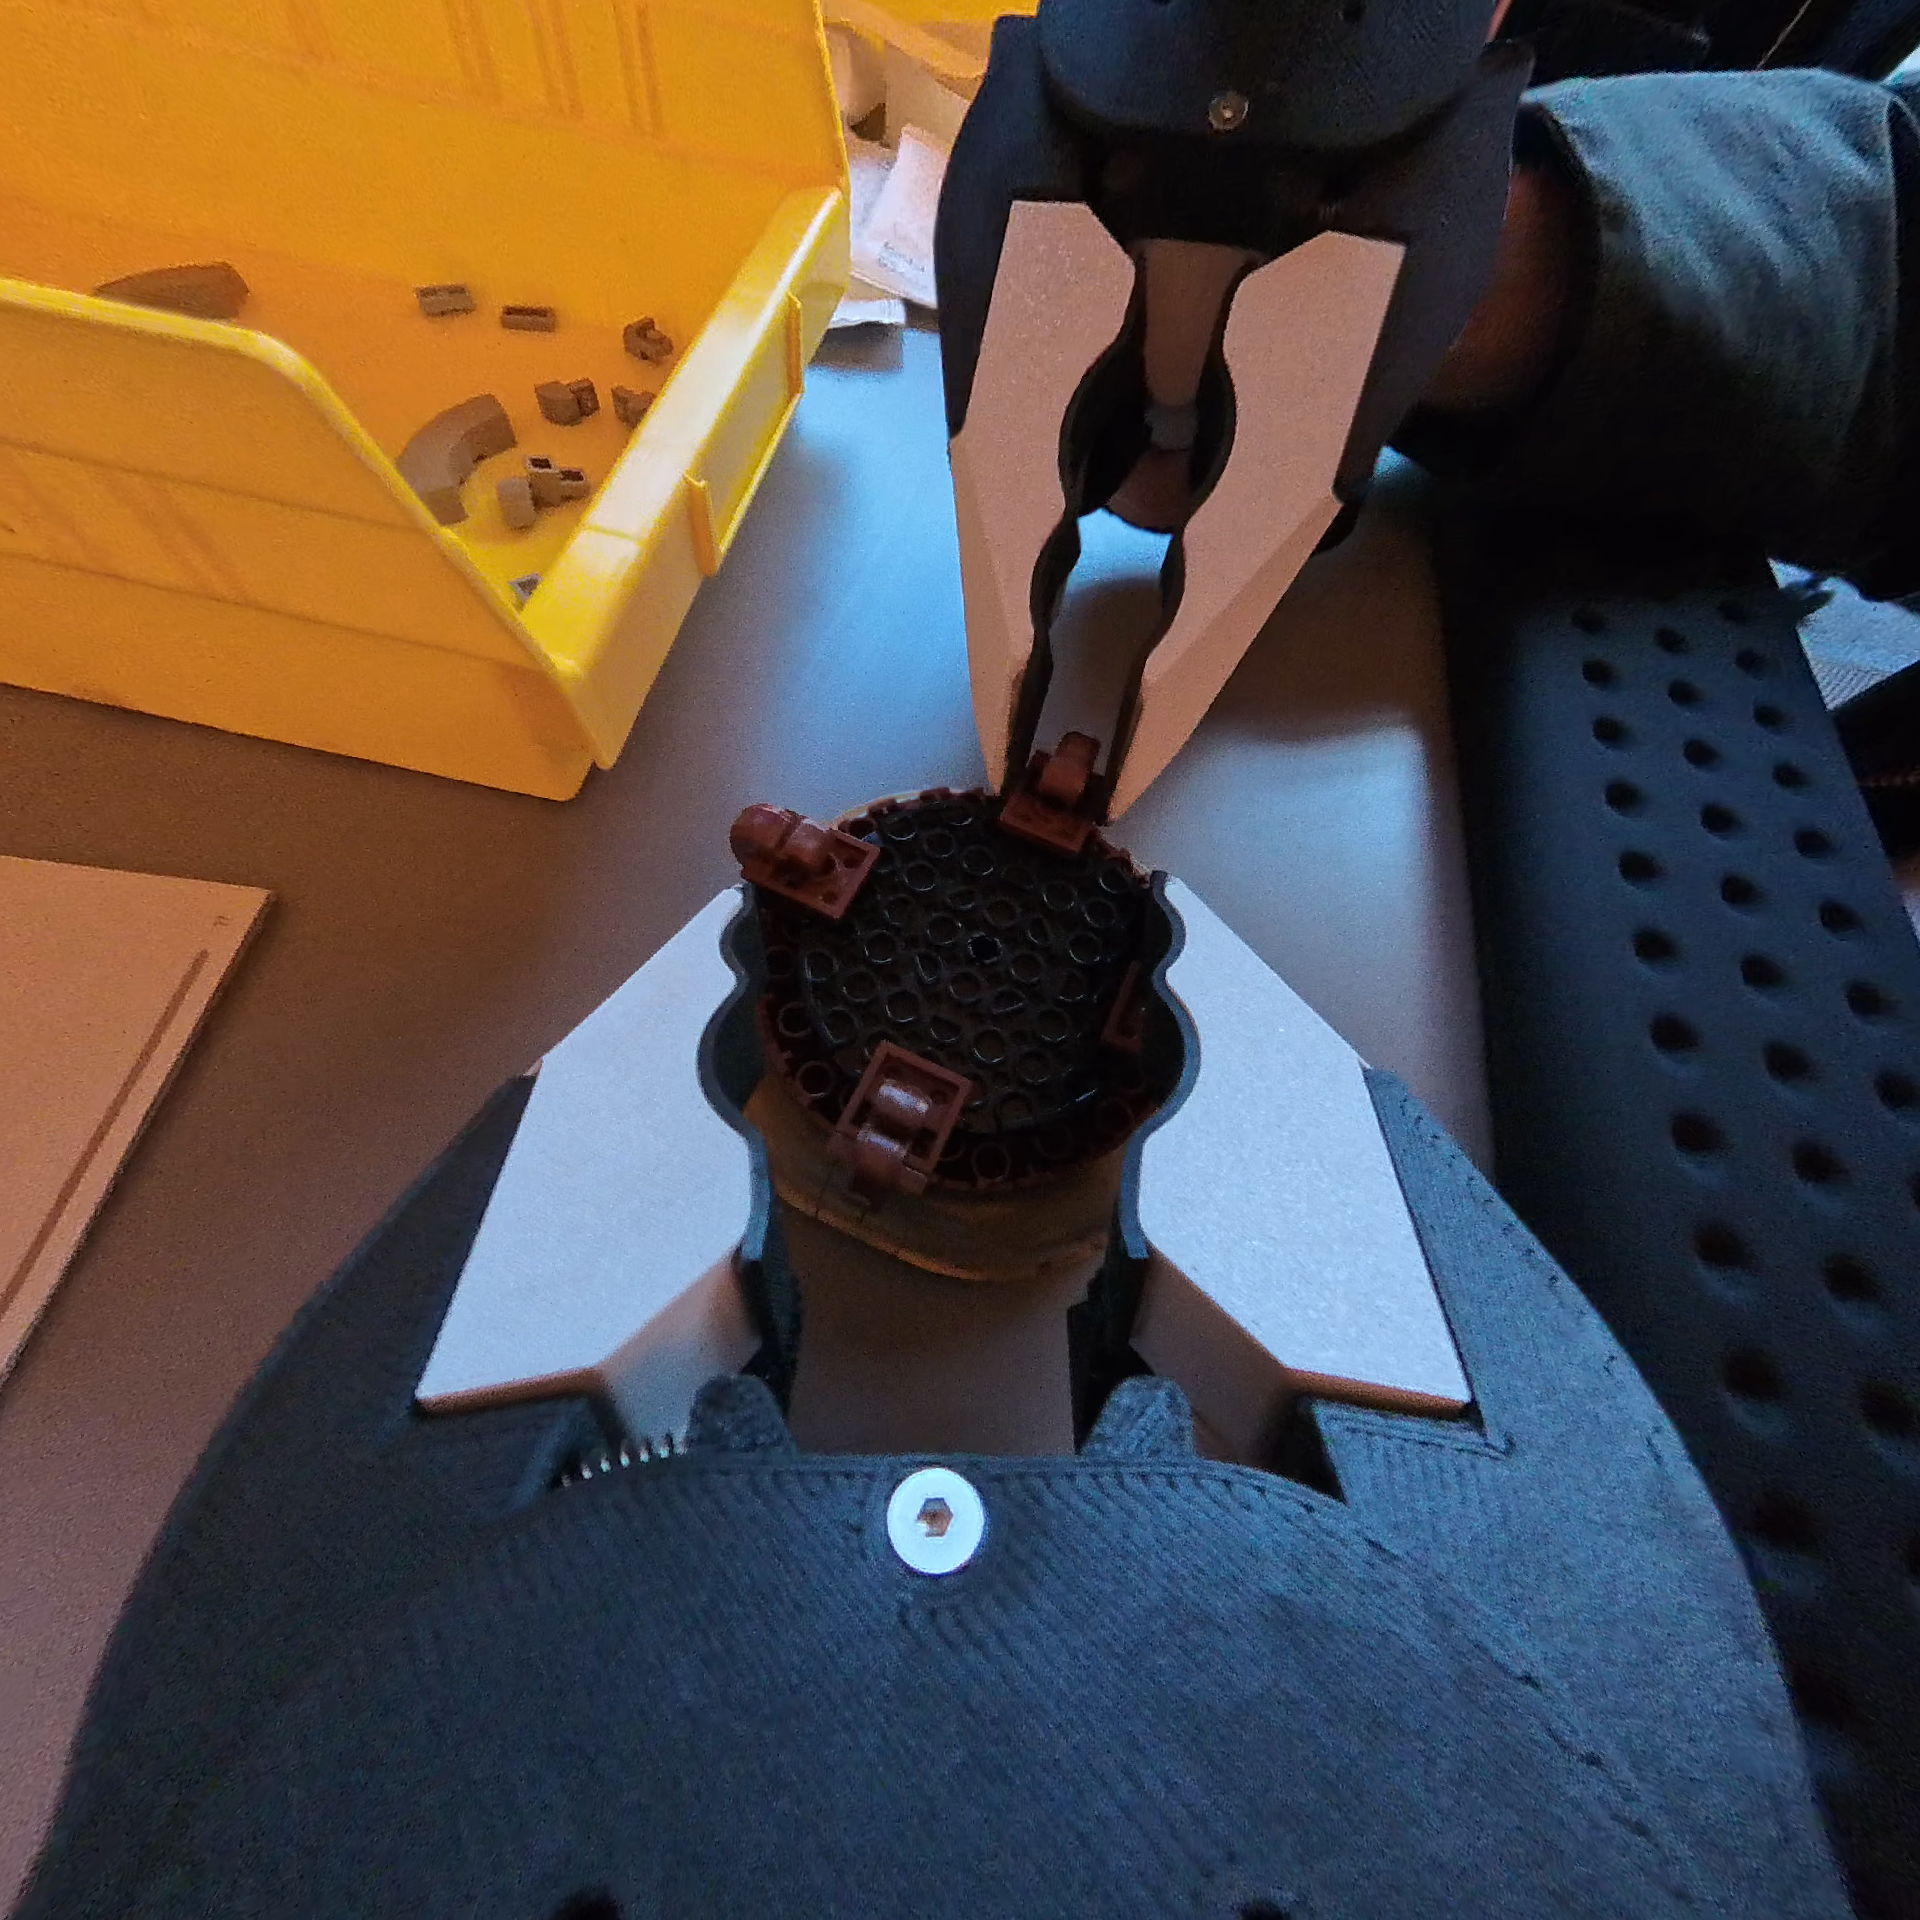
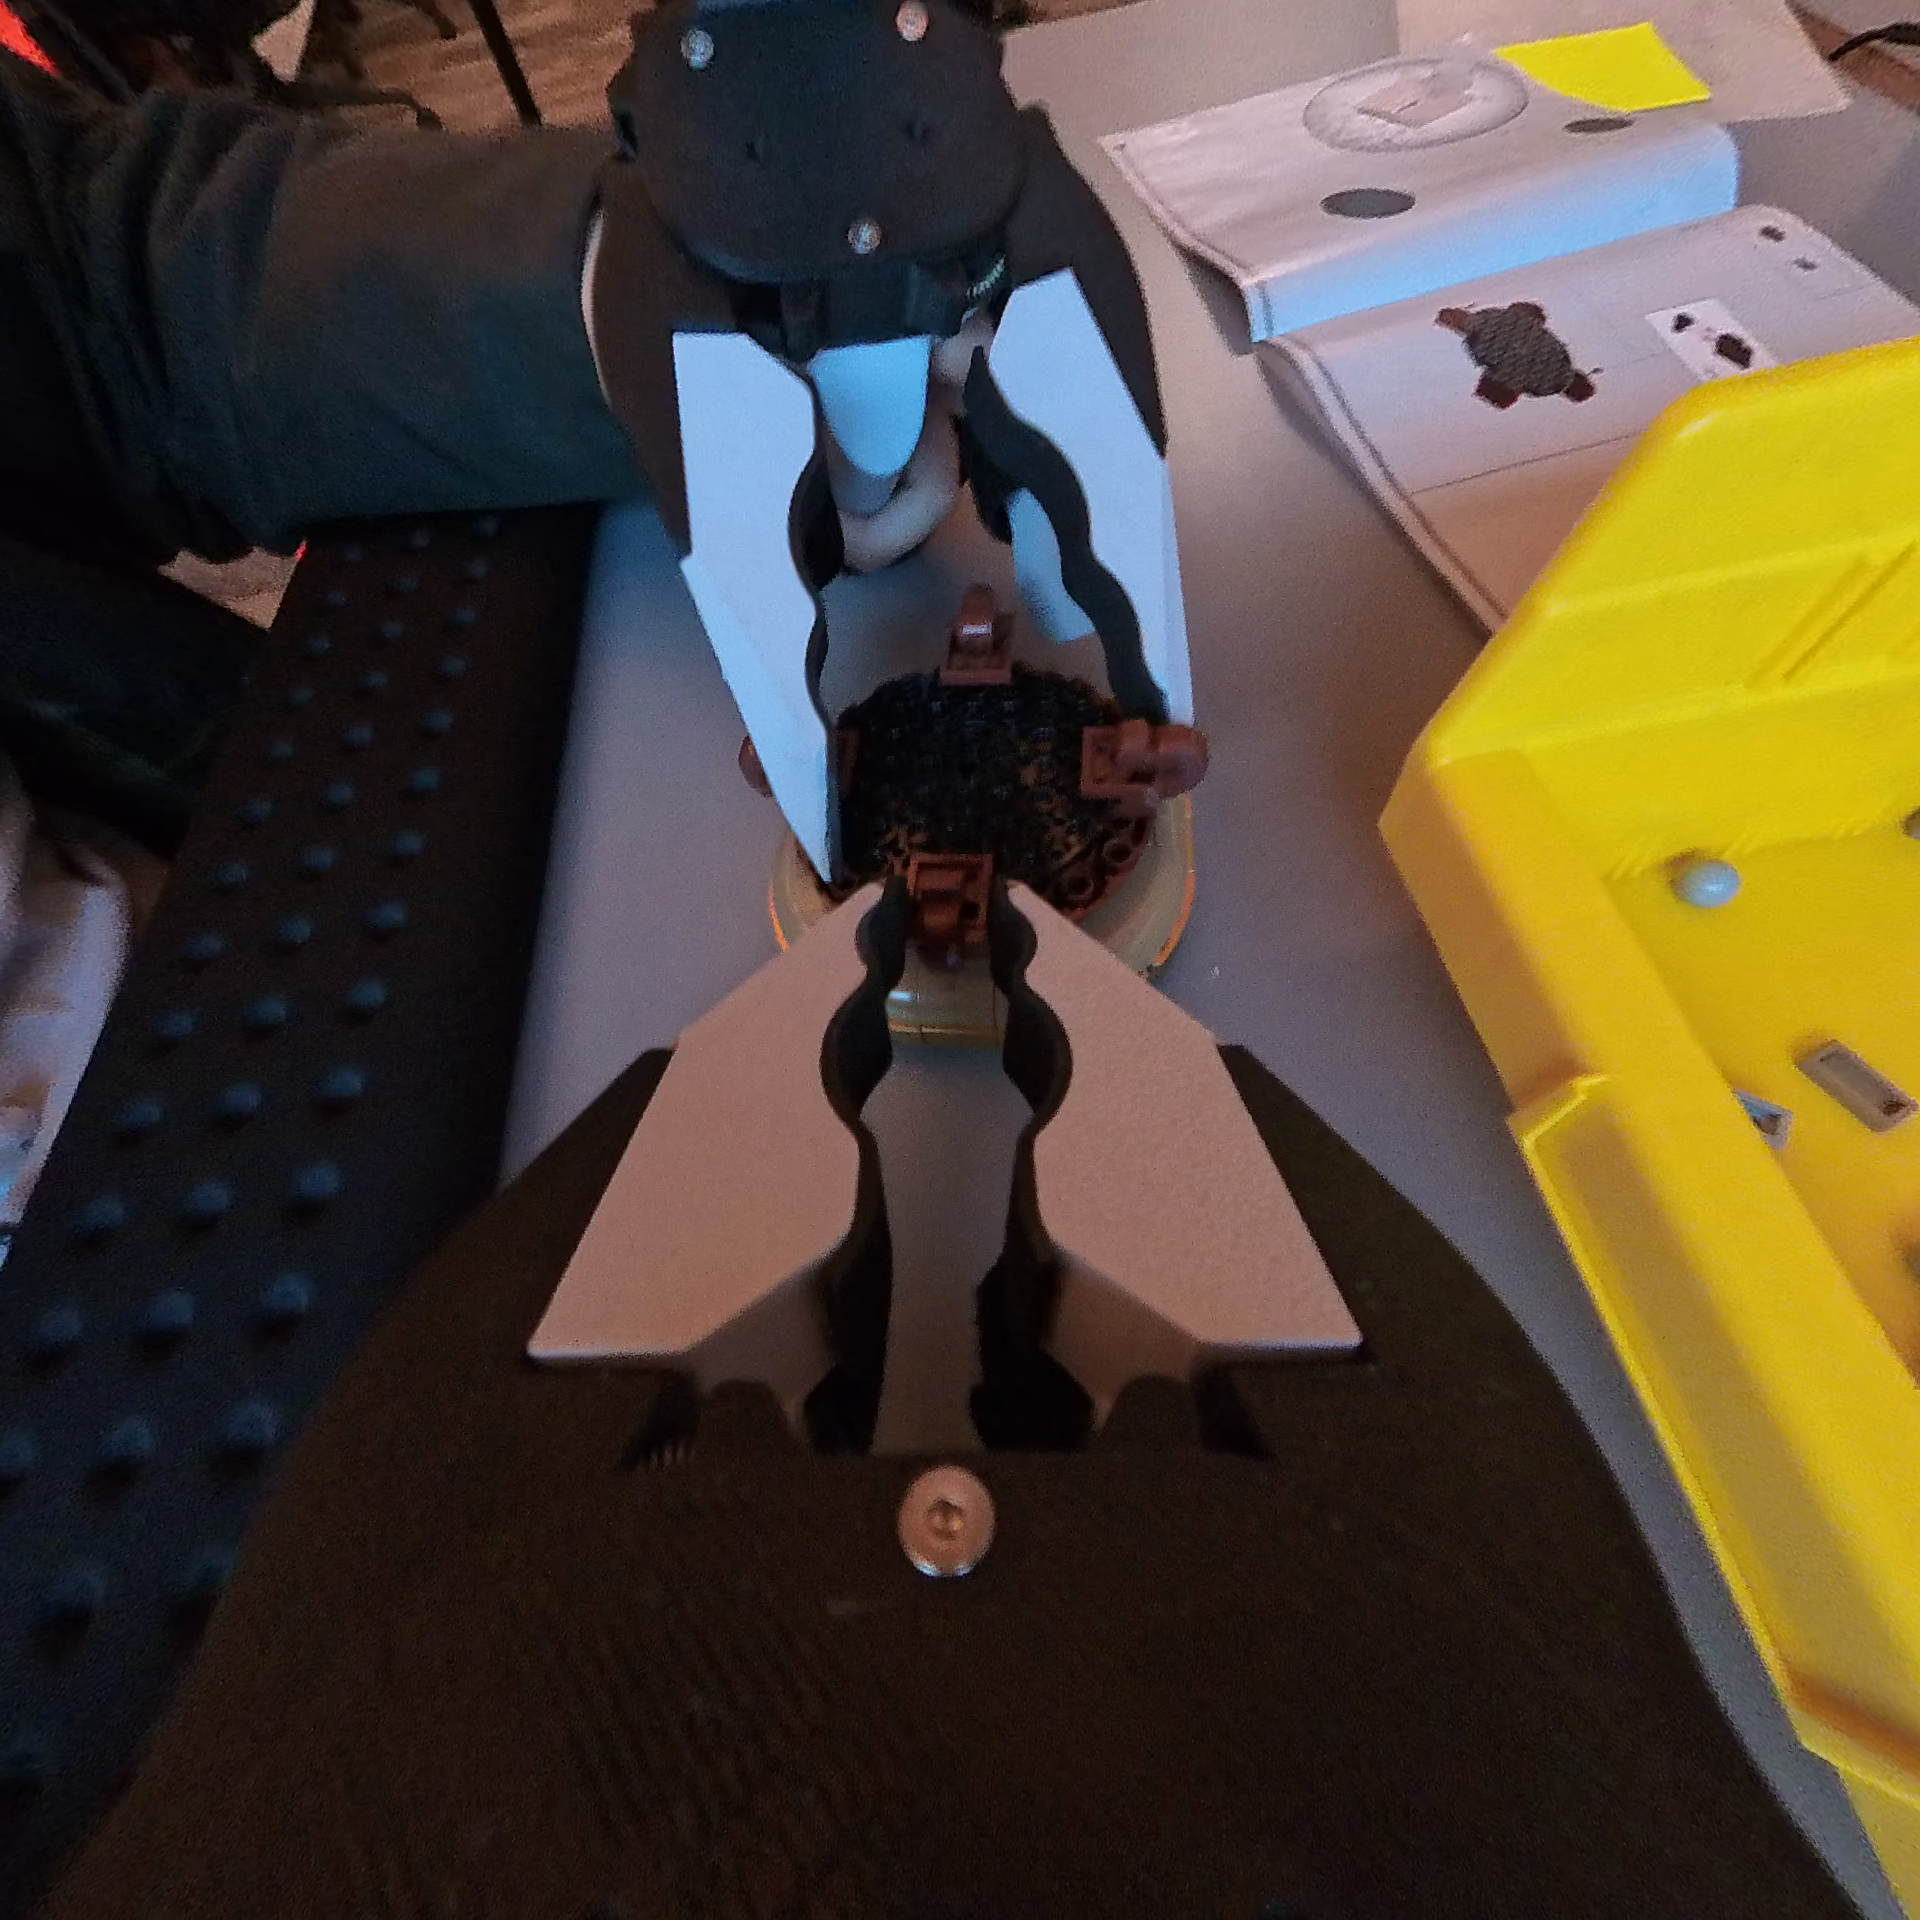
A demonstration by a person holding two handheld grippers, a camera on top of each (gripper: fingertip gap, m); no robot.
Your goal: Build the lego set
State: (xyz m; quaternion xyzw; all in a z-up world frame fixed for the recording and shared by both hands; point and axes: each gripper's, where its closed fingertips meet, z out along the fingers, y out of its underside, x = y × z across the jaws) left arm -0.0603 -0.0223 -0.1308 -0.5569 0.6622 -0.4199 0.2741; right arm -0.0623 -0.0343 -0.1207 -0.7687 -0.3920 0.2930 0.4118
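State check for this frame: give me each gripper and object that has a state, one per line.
left gripper: shut on round black plate, clamping its sides
right gripper: shut on brown clip piece
round black plate: stud side up, brown clips around its rim
brown clip piece: at the plate's rim, pinched between the fingertips
yellow bin: open, small grey pieces inside
instruction booklet: lying open

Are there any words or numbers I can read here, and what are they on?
Open booklet: printed marks, too blurred to read.
Papers behind the yellow bin: tiny print, too small to read.
Yellow bin, Lego model, brown piece: no writing seen.
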